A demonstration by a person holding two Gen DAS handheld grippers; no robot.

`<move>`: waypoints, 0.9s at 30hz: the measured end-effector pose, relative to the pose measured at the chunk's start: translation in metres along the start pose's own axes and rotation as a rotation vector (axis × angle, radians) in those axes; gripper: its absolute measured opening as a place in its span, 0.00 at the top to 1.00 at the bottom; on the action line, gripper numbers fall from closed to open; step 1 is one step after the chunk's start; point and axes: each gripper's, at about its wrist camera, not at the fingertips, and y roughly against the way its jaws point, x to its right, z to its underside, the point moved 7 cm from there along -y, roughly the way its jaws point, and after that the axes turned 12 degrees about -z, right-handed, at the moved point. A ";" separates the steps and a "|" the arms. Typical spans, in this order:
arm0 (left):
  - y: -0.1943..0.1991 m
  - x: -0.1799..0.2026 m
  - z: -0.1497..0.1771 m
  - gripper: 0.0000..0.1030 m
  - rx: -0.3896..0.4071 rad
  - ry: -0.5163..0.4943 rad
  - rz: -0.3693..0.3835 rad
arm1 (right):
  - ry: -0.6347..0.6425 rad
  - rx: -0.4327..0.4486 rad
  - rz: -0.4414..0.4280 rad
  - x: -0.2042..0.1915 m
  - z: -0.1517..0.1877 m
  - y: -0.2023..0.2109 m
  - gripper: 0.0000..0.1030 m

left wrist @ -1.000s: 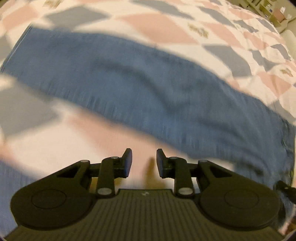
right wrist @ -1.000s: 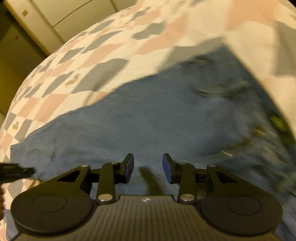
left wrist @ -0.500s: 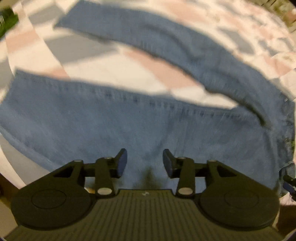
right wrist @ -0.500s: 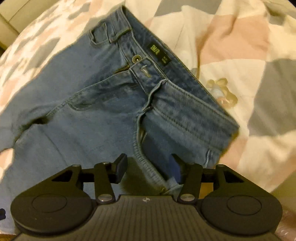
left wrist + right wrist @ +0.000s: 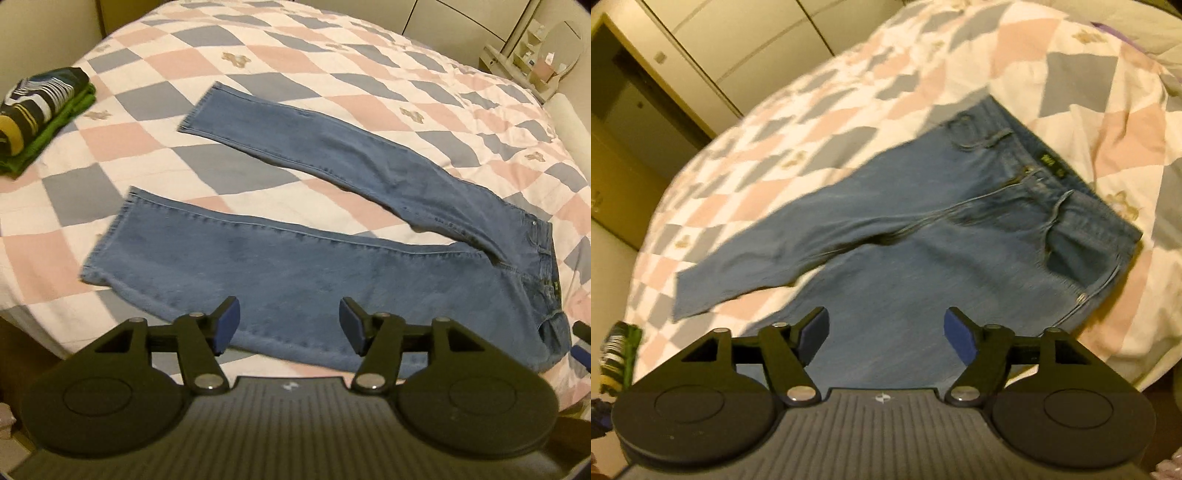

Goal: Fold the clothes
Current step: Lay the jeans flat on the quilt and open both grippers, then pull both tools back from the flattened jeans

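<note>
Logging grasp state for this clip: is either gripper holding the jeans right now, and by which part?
Nothing is held. The left gripper and right gripper have just been opening, empty, above the jeans.

My left gripper (image 5: 289, 324) is matte black: two round housings flank a ribbed grey plate stamped with a small white mark. Each angular finger link carries silver screw heads at its pivots, and the pads (image 5: 226, 325) are blue. My right gripper (image 5: 885, 330) is built the same, with black discs, the ribbed centre plate with its white mark, silver screws and blue pads (image 5: 960, 338).
</note>
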 end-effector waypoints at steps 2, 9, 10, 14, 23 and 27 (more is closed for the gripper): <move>0.007 -0.010 0.004 0.44 0.011 -0.007 0.000 | 0.000 0.019 -0.019 -0.015 0.013 0.010 0.25; 0.034 -0.016 0.016 0.40 0.072 -0.075 0.002 | 0.025 0.059 -0.028 -0.049 0.054 0.048 0.14; 0.038 -0.014 0.017 0.39 0.080 -0.089 0.005 | 0.033 0.061 -0.022 -0.052 0.059 0.052 0.14; 0.053 -0.008 0.021 0.38 0.104 -0.130 0.008 | 0.052 0.067 -0.012 -0.061 0.074 0.063 0.12; 0.070 0.011 0.024 0.36 0.141 -0.173 -0.015 | 0.029 0.061 -0.021 -0.056 0.080 0.067 0.12; 0.070 0.032 0.024 0.35 0.135 -0.182 -0.017 | 0.043 0.039 -0.028 -0.048 0.075 0.065 0.12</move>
